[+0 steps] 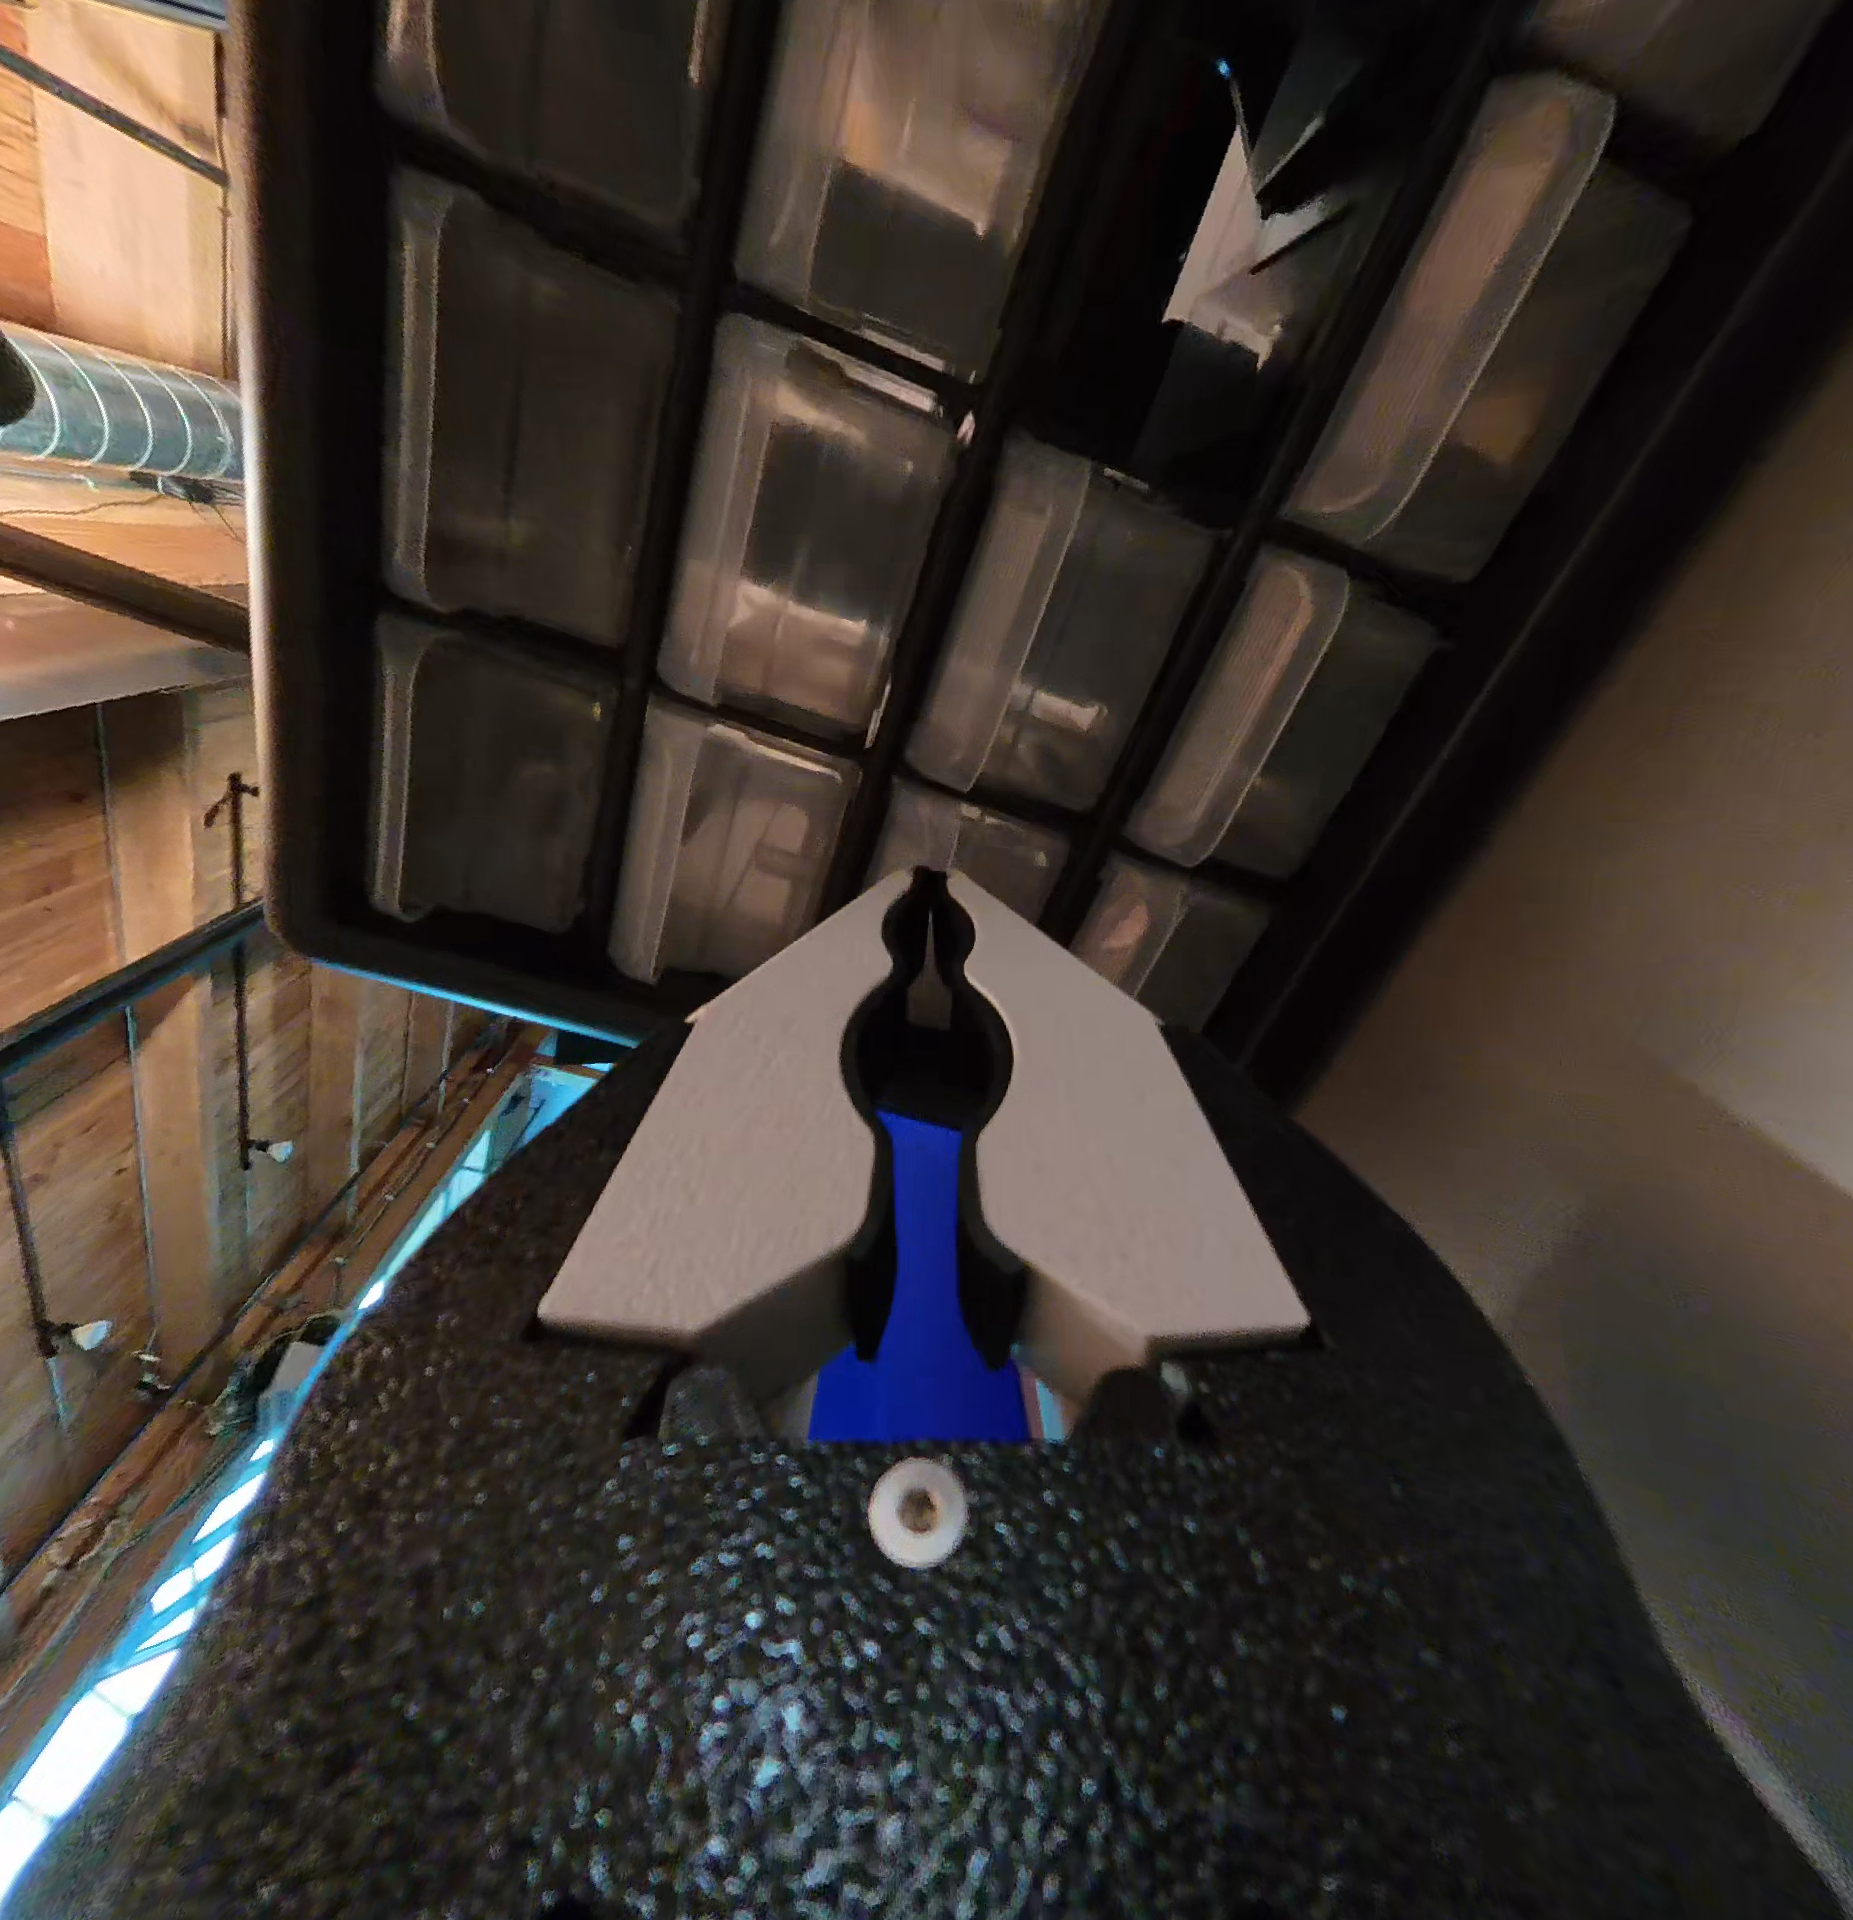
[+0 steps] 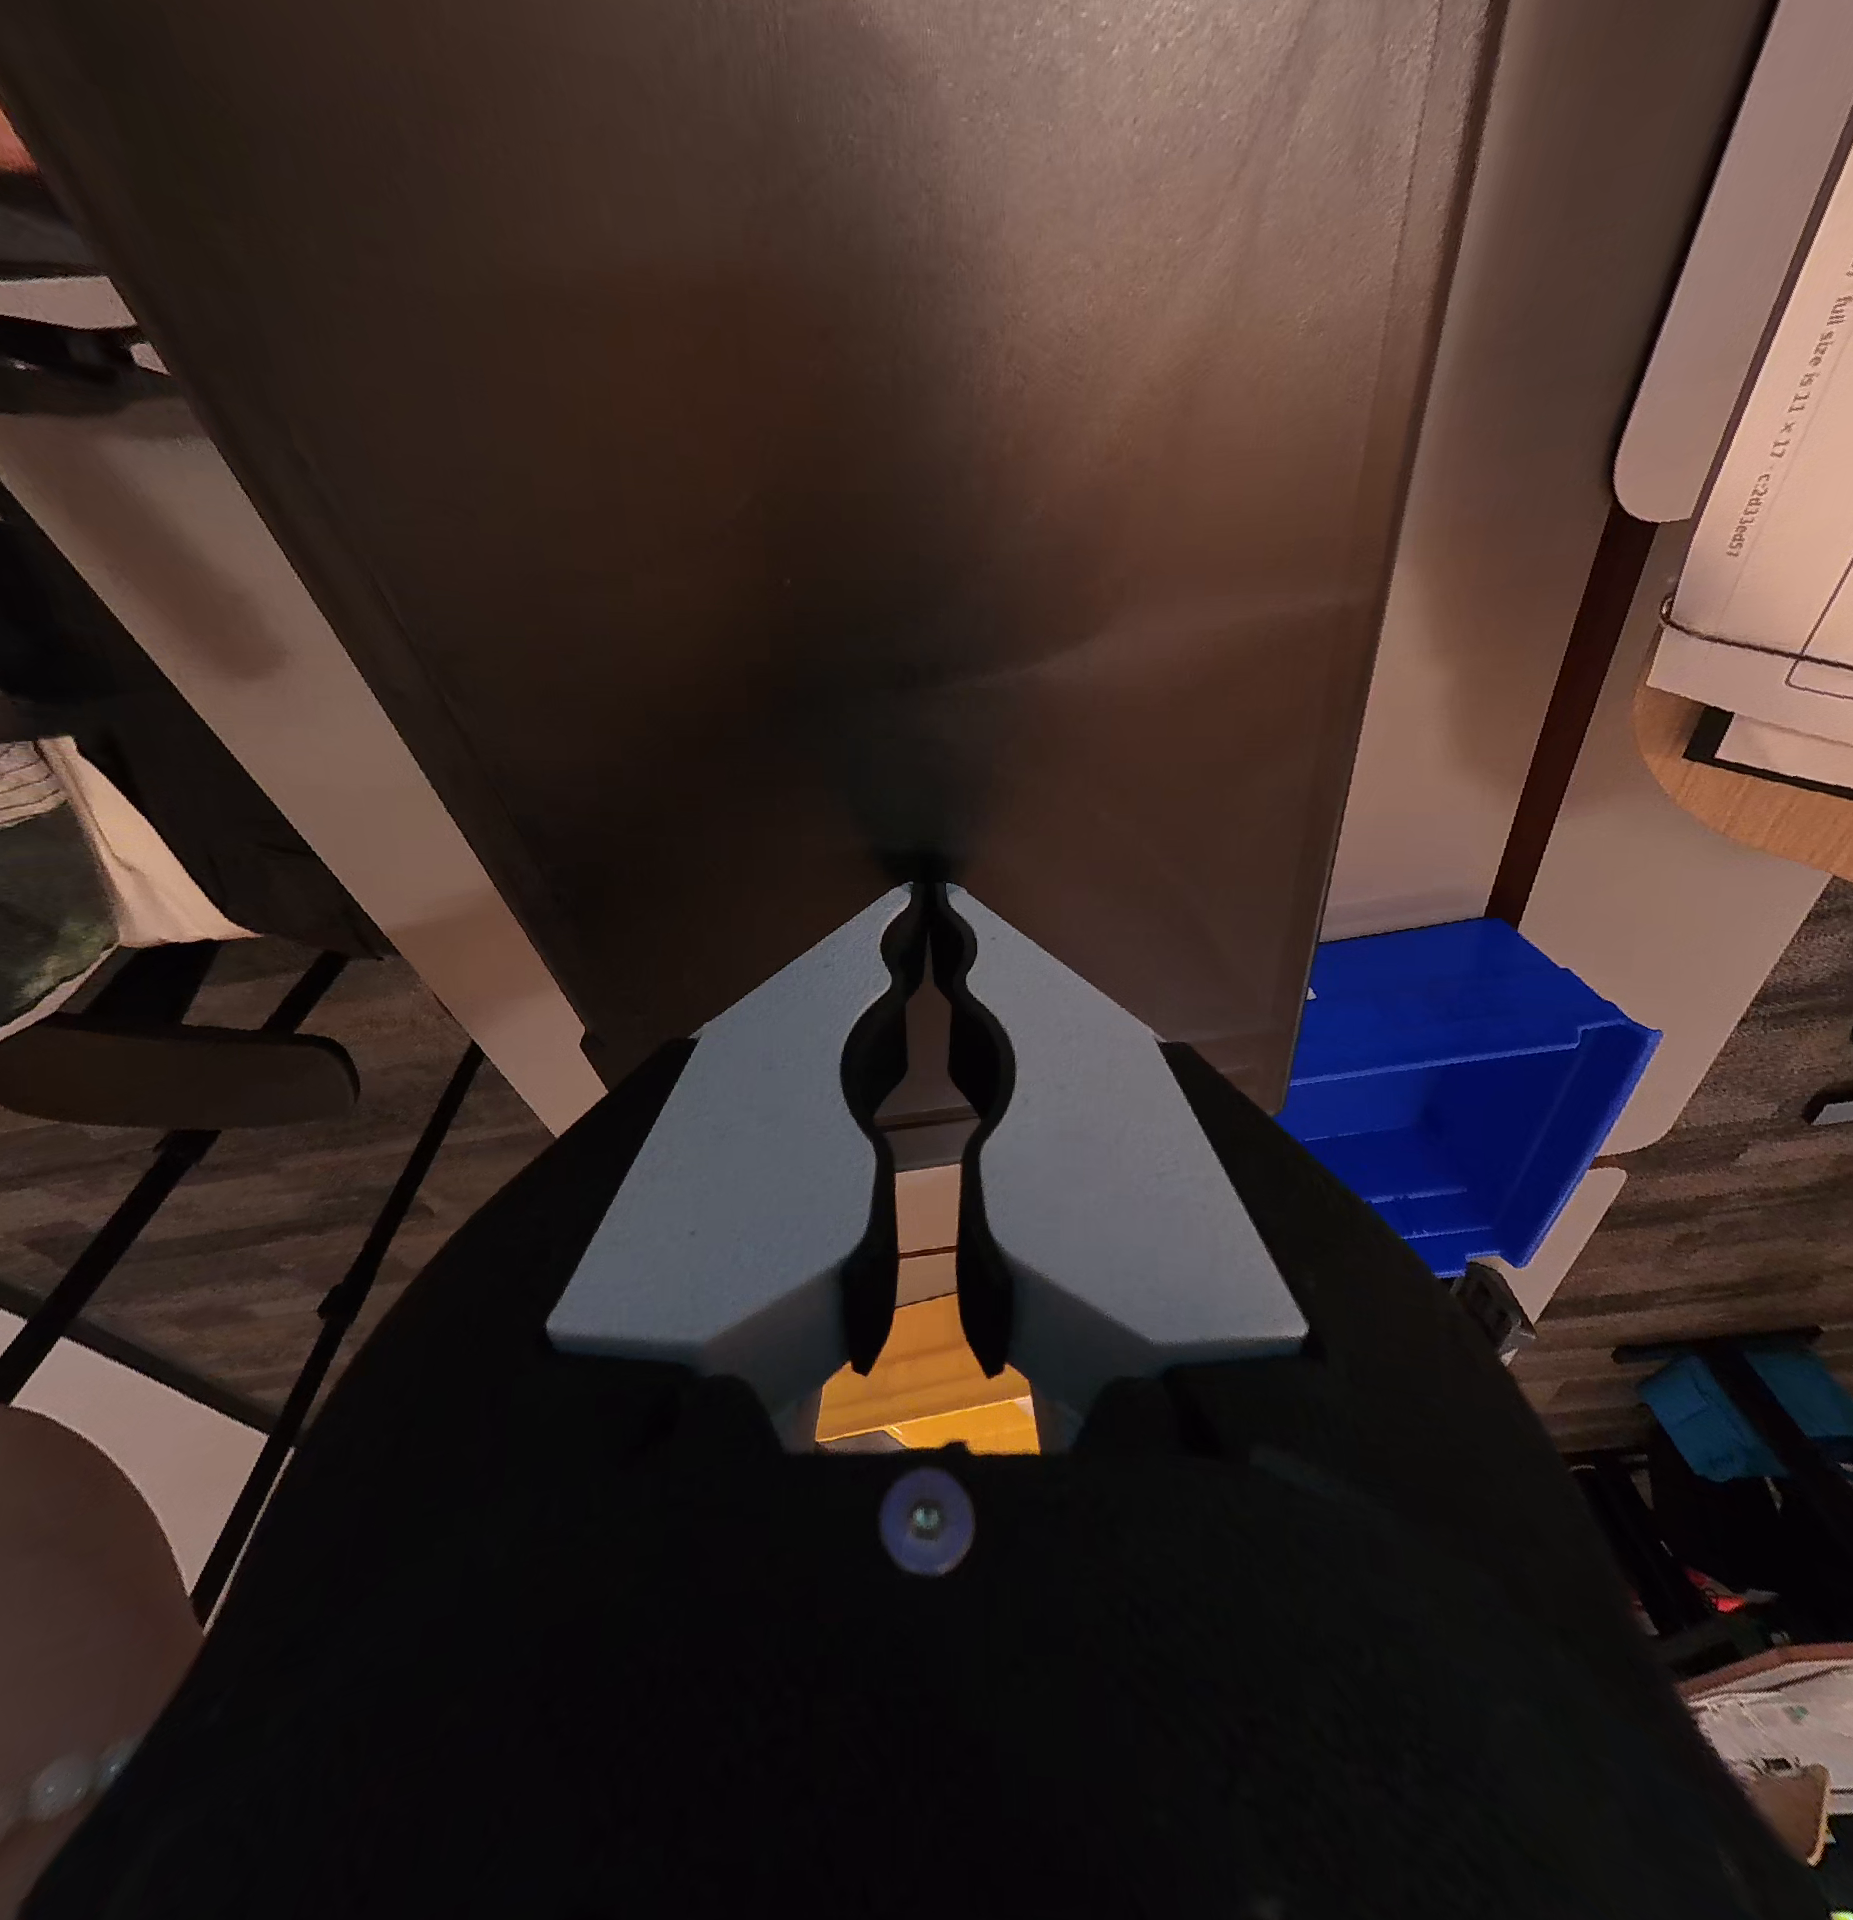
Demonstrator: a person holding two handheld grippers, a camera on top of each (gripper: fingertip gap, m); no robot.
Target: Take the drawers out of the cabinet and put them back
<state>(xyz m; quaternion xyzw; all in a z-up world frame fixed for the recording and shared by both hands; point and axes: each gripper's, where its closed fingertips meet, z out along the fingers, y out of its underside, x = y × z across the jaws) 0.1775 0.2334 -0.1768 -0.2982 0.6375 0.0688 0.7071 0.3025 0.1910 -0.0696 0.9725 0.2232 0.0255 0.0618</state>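
Observation:
The black cabinet (image 1: 298,623) fills the left wrist view, with a grid of clear plastic drawers. One slot (image 1: 1202,270) near the upper right is open and dark. My left gripper (image 1: 930,883) is shut, with a thin pale tab pinched between its pads, at the front of a clear drawer (image 1: 979,836) in the nearest row. In the right wrist view, my right gripper (image 2: 927,888) is shut and empty. Its tips press against the cabinet's smooth dark outer panel (image 2: 797,416).
A blue plastic bin (image 2: 1452,1081) sits to the right of the cabinet panel, with papers on a clipboard (image 2: 1795,436) beyond it. A chair's armrest (image 2: 163,1070) and dark legs are at the left. A beige wall (image 1: 1628,935) runs along the cabinet's right side.

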